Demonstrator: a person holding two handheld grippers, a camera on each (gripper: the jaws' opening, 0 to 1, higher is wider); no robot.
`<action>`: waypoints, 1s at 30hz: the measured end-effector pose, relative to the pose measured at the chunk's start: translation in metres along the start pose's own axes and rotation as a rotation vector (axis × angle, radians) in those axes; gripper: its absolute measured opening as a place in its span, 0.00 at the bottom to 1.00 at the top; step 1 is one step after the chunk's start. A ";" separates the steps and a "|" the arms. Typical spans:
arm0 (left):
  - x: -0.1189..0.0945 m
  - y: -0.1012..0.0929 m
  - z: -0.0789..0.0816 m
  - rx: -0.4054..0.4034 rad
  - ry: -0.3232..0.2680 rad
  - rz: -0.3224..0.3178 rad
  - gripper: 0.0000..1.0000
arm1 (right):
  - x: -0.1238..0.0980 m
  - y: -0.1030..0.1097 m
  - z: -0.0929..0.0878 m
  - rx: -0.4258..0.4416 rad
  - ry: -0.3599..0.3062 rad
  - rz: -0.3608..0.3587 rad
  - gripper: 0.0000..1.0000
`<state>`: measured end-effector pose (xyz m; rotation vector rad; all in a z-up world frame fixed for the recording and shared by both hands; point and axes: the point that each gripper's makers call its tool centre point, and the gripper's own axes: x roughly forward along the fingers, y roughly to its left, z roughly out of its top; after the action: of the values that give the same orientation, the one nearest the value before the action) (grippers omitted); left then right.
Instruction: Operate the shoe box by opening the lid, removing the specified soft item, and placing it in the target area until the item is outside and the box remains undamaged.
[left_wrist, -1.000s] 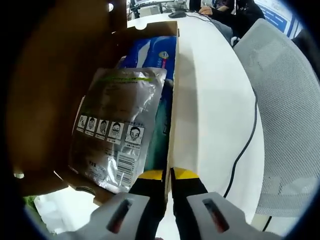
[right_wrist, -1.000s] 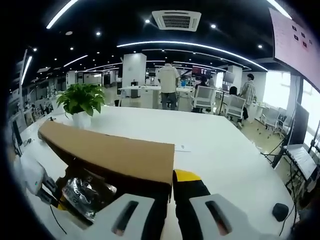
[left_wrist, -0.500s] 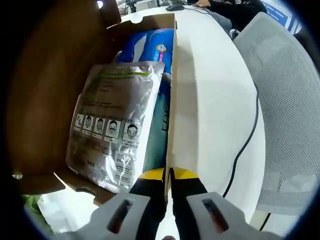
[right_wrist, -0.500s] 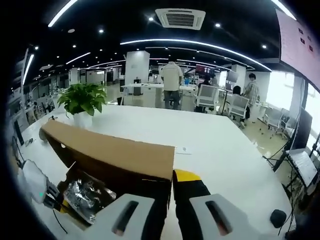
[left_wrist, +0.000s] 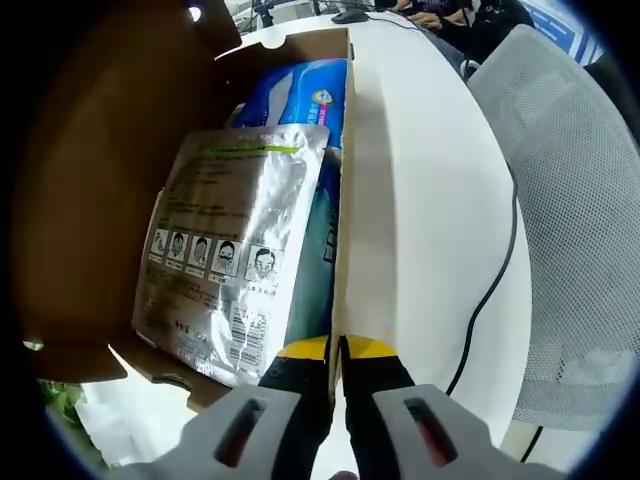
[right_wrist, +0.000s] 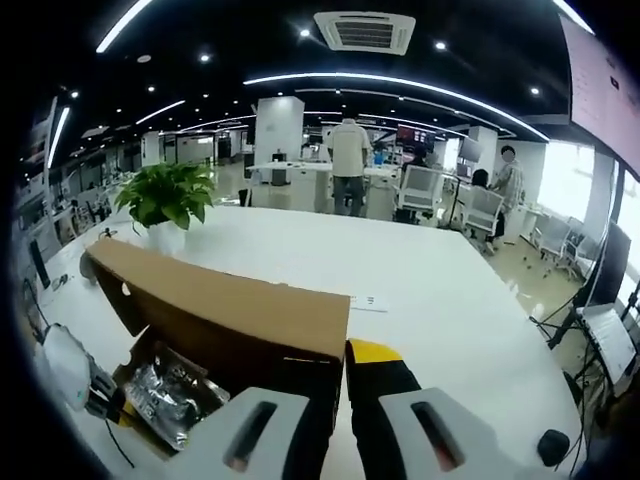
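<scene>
Still, little differs from a second ago; the left gripper (left_wrist: 338, 350) stays clenched on the shoe box (left_wrist: 343, 200) wall, the right gripper (right_wrist: 340, 362) on the raised lid (right_wrist: 230, 310); the silver pouch (left_wrist: 225, 260) lies inside, atop blue packs (left_wrist: 305, 95), on the white bench (left_wrist: 430, 220).

- No wording can be read.
- A barcode and a row of face pictograms are printed on the silver pouch (left_wrist: 228, 255); its small text is illegible.
</scene>
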<state>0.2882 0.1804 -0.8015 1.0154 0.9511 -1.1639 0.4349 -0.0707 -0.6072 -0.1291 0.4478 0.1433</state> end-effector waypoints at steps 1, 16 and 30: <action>0.000 0.000 0.000 0.000 0.000 0.000 0.02 | 0.001 0.000 -0.001 -0.001 0.001 0.001 0.00; 0.000 -0.006 0.025 0.048 -0.010 0.027 0.04 | 0.003 0.006 -0.003 -0.025 0.024 0.002 0.00; 0.026 -0.009 0.020 0.042 -0.015 -0.011 0.03 | -0.001 0.010 -0.002 -0.039 0.037 0.008 0.00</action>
<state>0.2843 0.1539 -0.8223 1.0350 0.9248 -1.2040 0.4316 -0.0608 -0.6094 -0.1688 0.4829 0.1579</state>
